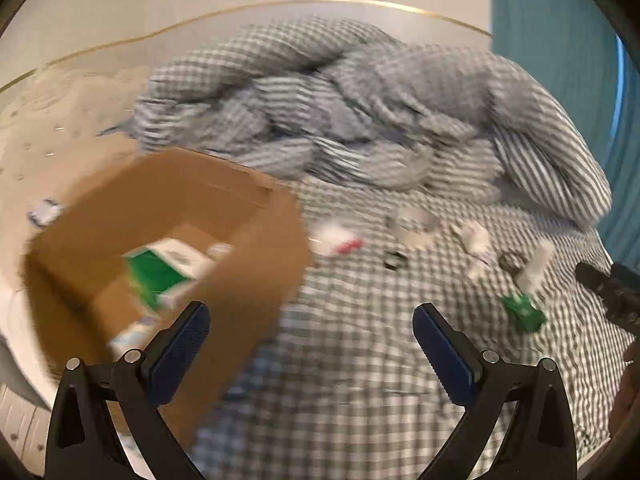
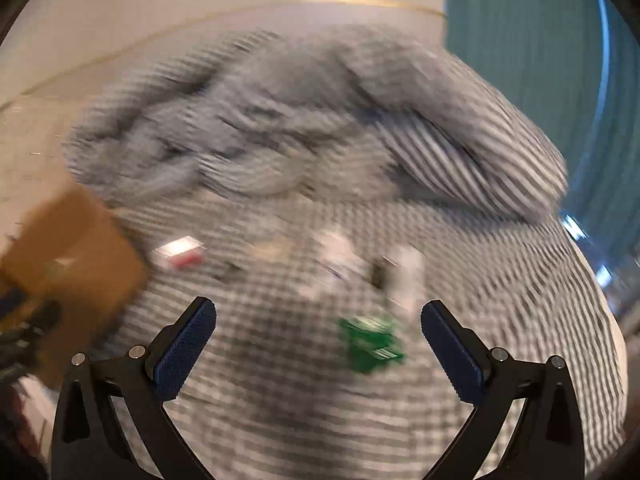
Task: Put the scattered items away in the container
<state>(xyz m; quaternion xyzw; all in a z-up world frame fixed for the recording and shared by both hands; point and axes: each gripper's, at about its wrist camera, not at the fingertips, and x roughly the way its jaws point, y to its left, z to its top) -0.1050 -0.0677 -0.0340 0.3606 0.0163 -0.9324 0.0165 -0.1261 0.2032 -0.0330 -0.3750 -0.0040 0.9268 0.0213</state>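
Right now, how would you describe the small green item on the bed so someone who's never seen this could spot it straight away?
Start at the bed's checked sheet, below the heap of striped bedding. Right of the cardboard box lies a scatter of small pale items; the small green item sits at its near right end. It is the only green thing loose on the sheet.

Matt brown cardboard box [image 1: 256,240] on soft gingham cloth bedsheet [image 1: 360,360] (woven, crumpled); fingers [image 1: 180,356] wear textured blue rubbery pads.
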